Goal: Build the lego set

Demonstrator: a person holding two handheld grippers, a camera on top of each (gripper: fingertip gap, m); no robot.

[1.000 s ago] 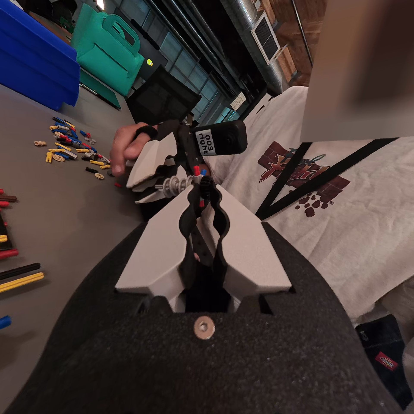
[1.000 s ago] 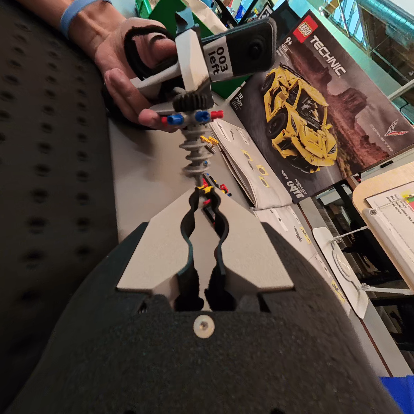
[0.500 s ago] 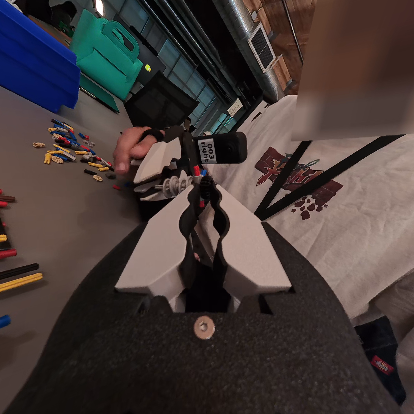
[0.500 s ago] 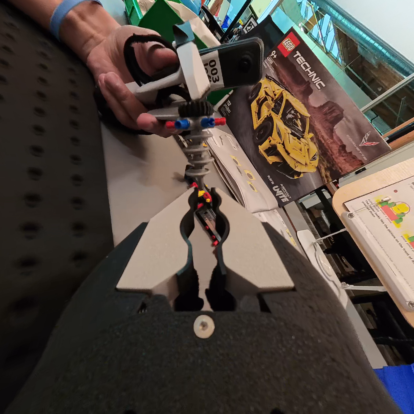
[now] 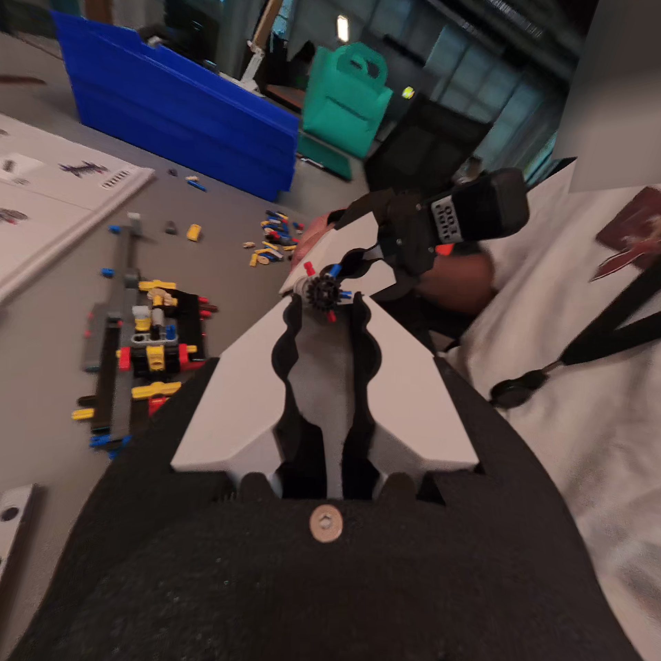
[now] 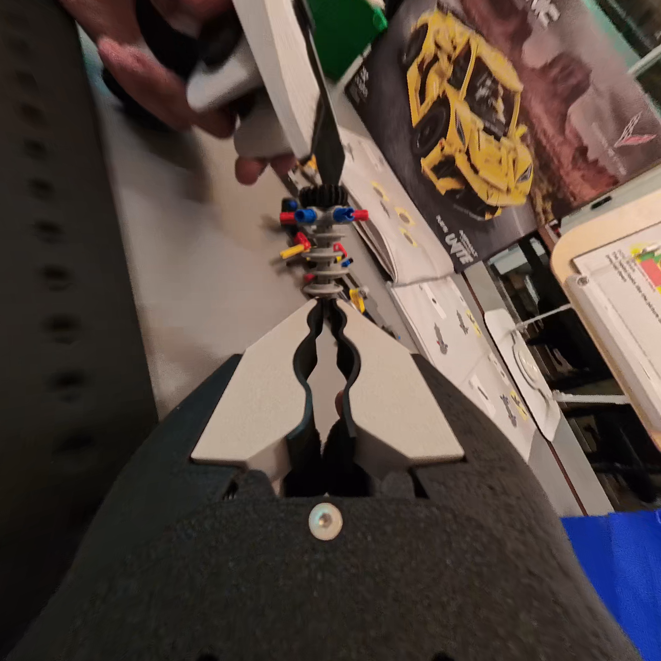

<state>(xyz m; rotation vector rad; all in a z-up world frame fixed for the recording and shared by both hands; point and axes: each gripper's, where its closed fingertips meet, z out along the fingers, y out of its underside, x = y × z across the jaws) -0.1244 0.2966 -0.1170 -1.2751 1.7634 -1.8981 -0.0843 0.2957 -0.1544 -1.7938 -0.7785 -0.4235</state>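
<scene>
Your right gripper (image 6: pixel 323 304) pinches the gear shaft (image 6: pixel 323 246); the left gripper's (image 5: pixel 323 304) jaws gape around its black gear (image 5: pixel 323 291). Next, seat it in the car frame (image 5: pixel 143 343).

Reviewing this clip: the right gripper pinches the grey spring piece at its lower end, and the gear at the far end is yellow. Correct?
Not quite. The gear is black, not yellow, as the right wrist view shows. The rest holds: the right gripper pinches the grey spring piece at its lower end.

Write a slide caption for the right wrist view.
Right gripper pinches a grey spring assembly topped by a black gear.
</scene>
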